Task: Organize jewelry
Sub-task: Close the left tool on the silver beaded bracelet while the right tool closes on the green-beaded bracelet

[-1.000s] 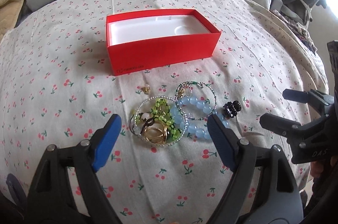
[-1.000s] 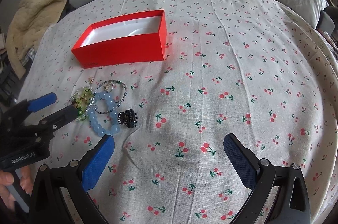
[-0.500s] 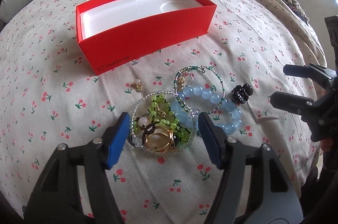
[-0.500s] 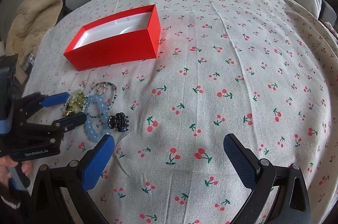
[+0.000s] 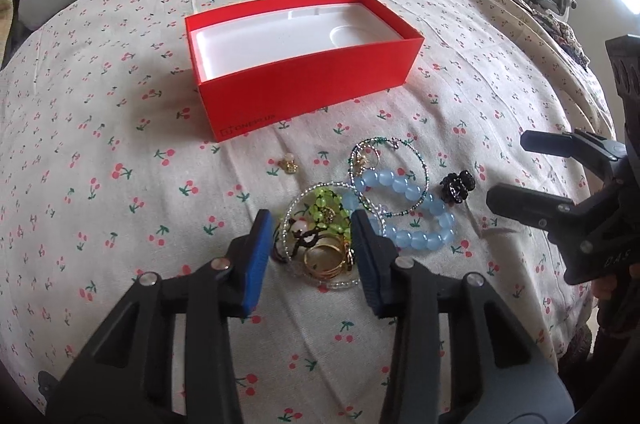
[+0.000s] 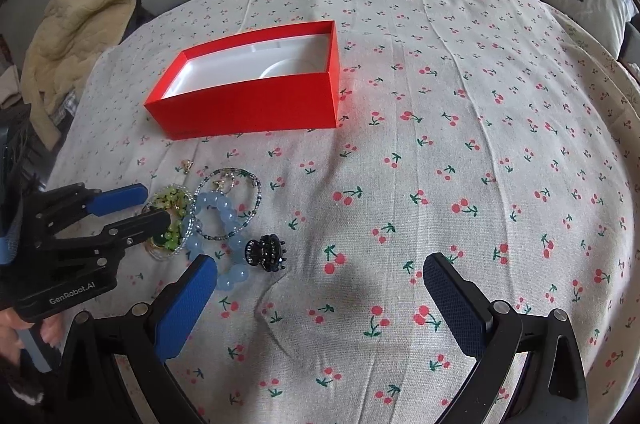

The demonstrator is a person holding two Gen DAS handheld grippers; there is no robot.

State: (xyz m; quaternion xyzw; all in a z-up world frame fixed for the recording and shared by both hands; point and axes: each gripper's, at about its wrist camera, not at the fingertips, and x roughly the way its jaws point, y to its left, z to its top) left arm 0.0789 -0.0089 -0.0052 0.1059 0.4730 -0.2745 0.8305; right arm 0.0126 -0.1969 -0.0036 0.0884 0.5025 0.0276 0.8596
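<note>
Now your left gripper (image 5: 312, 248) brackets the tangled jewelry pile (image 5: 320, 240), pads part-closed without clamping it; your right gripper (image 6: 320, 288) gapes wide over the cherry-print bedspread (image 6: 460, 143)

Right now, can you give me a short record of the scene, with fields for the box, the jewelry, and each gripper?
box: open red cardboard box with white insert, nothing in it
pile: clear-bead ring of green beads and gold rings
left gripper: open, fingers astride that pile
light blue bead bracelet: right of the pile
black hair claw clip: on the cloth
right gripper: open, holding nothing
</note>
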